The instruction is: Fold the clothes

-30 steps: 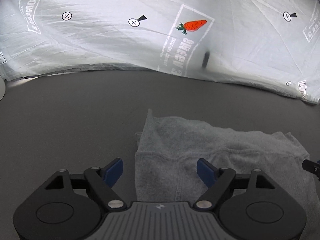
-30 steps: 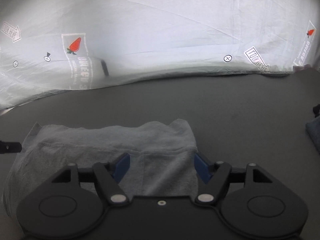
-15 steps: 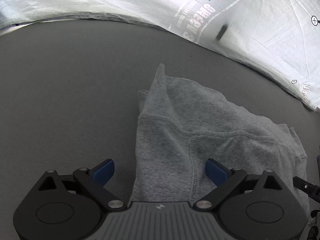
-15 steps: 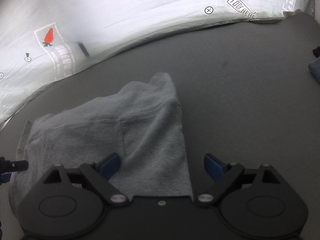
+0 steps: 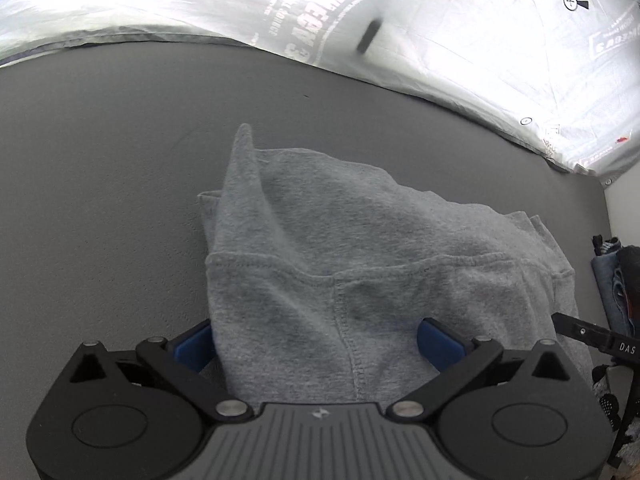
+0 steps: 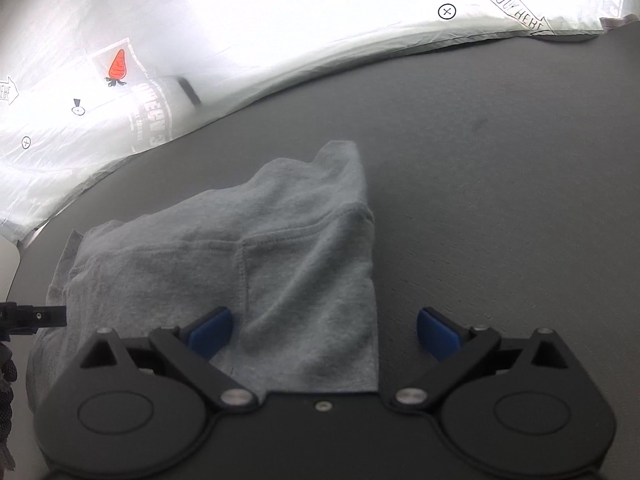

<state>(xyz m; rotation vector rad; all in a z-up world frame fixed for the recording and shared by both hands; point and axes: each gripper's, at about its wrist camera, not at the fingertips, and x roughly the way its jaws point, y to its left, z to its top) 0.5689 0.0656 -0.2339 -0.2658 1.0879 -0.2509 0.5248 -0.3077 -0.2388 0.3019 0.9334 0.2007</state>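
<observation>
**Both grippers lowered over the folded grey garment**

Since a second ago you have tipped both grippers downward, bringing the grey garment (image 5: 360,264) closer. Your left gripper (image 5: 316,340) and right gripper (image 6: 324,330) are opening, jaws wide; cloth lies between the blue pads (image 5: 438,342), unclamped. It rests folded on the dark table (image 6: 500,200), near the printed white sheet (image 6: 240,40).

"DAS" on right gripper (image 5: 600,336); "LOOK HERE" on sheet (image 6: 514,8)
</observation>
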